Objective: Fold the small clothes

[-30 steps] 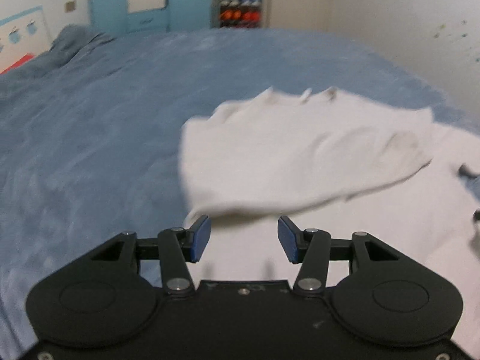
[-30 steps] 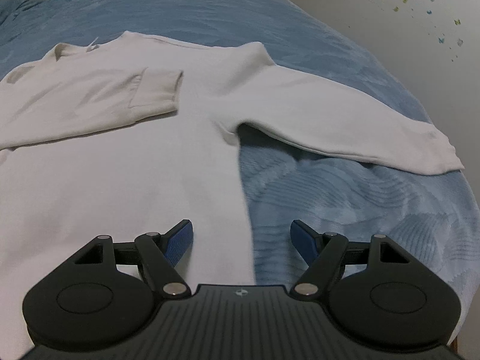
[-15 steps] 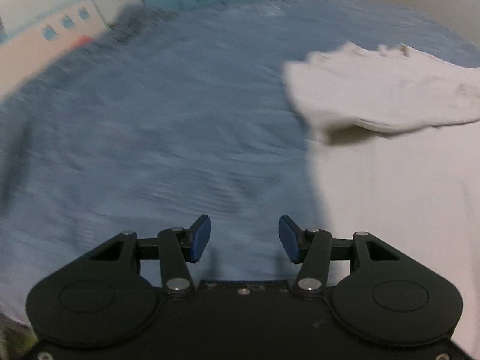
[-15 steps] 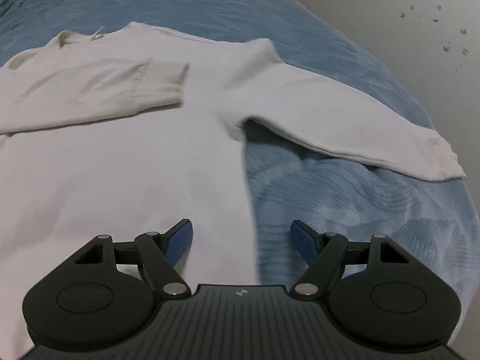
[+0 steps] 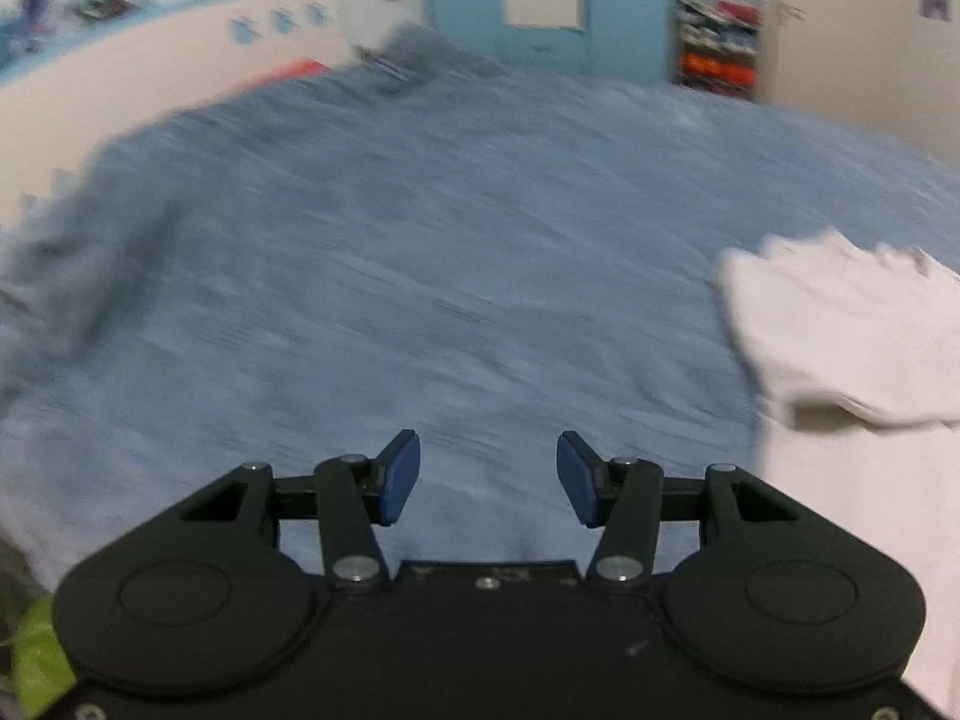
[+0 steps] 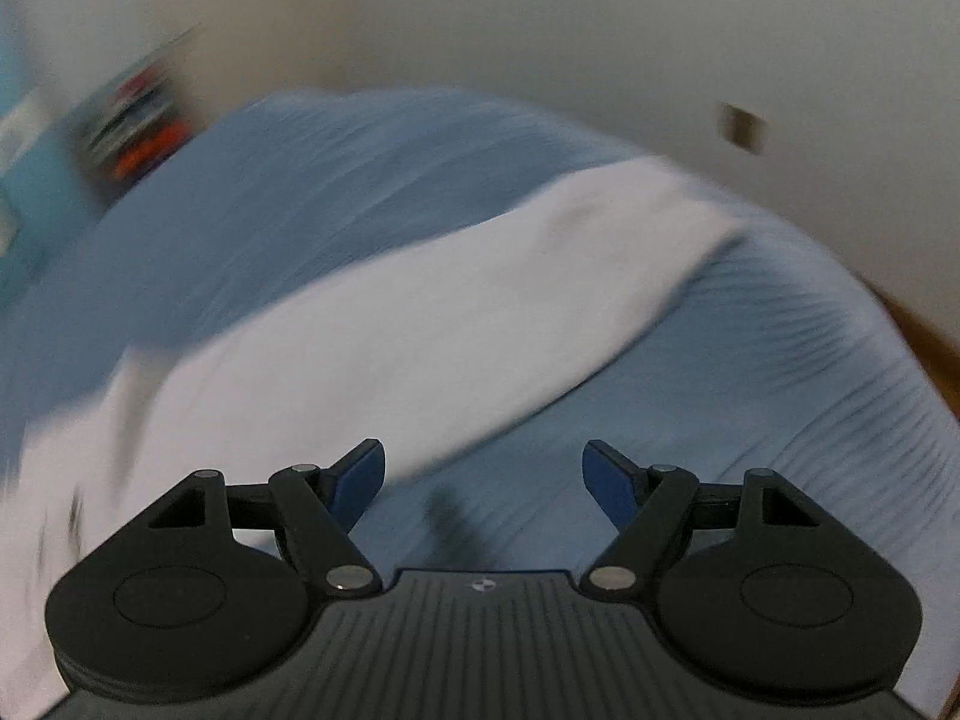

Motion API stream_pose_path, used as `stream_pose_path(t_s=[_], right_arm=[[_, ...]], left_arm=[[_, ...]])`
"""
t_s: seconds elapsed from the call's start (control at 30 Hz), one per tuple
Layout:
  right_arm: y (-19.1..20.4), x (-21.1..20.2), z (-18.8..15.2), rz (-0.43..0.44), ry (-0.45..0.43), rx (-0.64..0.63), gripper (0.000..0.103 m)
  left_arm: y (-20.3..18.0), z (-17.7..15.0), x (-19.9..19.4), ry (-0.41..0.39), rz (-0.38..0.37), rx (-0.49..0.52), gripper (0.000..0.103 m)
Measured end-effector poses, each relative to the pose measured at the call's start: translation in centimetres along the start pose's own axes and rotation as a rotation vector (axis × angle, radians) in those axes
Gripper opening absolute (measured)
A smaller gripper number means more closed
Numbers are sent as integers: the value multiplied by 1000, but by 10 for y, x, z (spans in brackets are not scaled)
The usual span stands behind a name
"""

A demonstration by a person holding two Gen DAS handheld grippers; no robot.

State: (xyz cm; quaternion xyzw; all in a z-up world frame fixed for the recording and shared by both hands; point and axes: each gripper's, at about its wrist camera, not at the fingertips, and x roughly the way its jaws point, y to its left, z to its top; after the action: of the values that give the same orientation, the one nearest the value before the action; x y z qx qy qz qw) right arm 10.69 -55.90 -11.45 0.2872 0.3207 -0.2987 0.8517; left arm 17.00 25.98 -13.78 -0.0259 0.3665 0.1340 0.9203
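Note:
A white long-sleeved top point(image 5: 840, 360) lies flat on the blue bedspread point(image 5: 450, 276); the left wrist view catches only its folded-over left side at the right edge. My left gripper point(image 5: 487, 483) hangs open over bare blanket, well left of the garment. In the blurred right wrist view the top's outstretched sleeve point(image 6: 456, 324) runs diagonally from lower left to upper right. My right gripper point(image 6: 483, 477) is open just in front of that sleeve's lower edge, with nothing between its blue fingers point(image 6: 606, 480).
The blue bedspread point(image 6: 780, 396) drops off at the right toward a brown floor point(image 6: 936, 354) and a pale wall. Beyond the bed's far side stand a shelf of coloured items point(image 5: 714, 48) and a blue-and-white wall. A green object point(image 5: 36, 654) shows at lower left.
My left gripper has swung left off the garment onto bare blanket. My right gripper has turned right, from over the top's body to its outstretched sleeve. Both stay open.

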Motion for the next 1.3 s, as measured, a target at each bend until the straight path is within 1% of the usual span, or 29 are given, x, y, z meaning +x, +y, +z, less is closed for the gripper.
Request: stream_pose_path(t_s=[0.07, 0.1, 0.13, 0.2, 0.27, 0.3, 0.33, 0.4, 0.43, 0.47, 0.57, 0.63, 0.67, 0.7, 0.77, 0.87, 0.93, 1.0, 1.03, 1.07, 1.13, 1.17, 1.2, 1.23, 1.27, 1.3], right_arm=[[-27, 14, 22, -32, -14, 107, 87], [-39, 22, 32, -36, -16, 143, 83], [-49, 29, 39, -19, -18, 158, 81], [-64, 41, 49, 9, -3, 192, 67], [-71, 46, 52, 22, 7, 237, 61], [-71, 45, 50, 19, 2, 237, 60], [-70, 46, 51, 10, -1, 230, 57], [-62, 46, 49, -46, -26, 197, 22], [-60, 46, 48, -64, -42, 163, 20], [-56, 44, 48, -69, -63, 128, 14], [-37, 32, 44, -102, -150, 29, 12], [-20, 22, 43, -127, -214, -53, 10], [-11, 15, 42, -125, -247, -91, 10], [-1, 6, 41, -100, -266, -111, 10], [22, -9, 39, -32, -279, -155, 10], [77, -33, 23, 52, -322, -258, 10], [123, -48, 5, 149, -336, -311, 10], [179, -63, -20, 270, -336, -346, 10], [210, -72, -36, 345, -325, -356, 10], [235, -81, -47, 409, -309, -362, 10], [293, -101, -79, 580, -254, -368, 11], [321, -108, -94, 677, -202, -395, 23], [349, -113, -114, 784, -129, -435, 45], [370, -116, -130, 859, -62, -482, 54], [387, -121, -147, 897, -13, -545, 64], [398, -131, -164, 905, -19, -607, 64]], left_arm=[[-22, -8, 18, 34, -45, -51, 52], [-31, -11, 26, 59, -73, -69, 52], [-49, -14, 19, 85, -96, -63, 52], [-68, -19, 24, 96, -97, -15, 52], [-77, -19, 25, 98, -102, 11, 52], [-79, -18, 25, 95, -111, 15, 52], [-81, -17, 20, 95, -112, 17, 52], [-81, -18, 18, 93, -107, 22, 52], [-81, -19, 19, 86, -103, 22, 52], [-80, -19, 16, 81, -101, 23, 52], [-73, -16, 15, 71, -81, 28, 52], [-68, -15, 12, 70, -55, 39, 52], [-66, -15, 7, 77, -29, 46, 52], [-63, -15, 6, 80, -6, 50, 52], [-55, -14, 1, 76, 26, 37, 52], [-50, -16, -9, 54, 56, 54, 52], [-48, -18, -13, 45, 60, 73, 52], [-45, -18, -14, 47, 53, 66, 52], [-44, -17, -15, 47, 43, 60, 52], [-44, -16, -17, 42, 36, 57, 52], [-46, -12, -20, 29, 24, 65, 52], [-48, -10, -22, 24, 16, 70, 52], [-50, -8, -23, 18, 7, 78, 52], [-51, -5, -24, 13, 1, 85, 52], [-52, -4, -24, 10, -4, 89, 52], [-52, -3, -24, 11, -10, 88, 52]])
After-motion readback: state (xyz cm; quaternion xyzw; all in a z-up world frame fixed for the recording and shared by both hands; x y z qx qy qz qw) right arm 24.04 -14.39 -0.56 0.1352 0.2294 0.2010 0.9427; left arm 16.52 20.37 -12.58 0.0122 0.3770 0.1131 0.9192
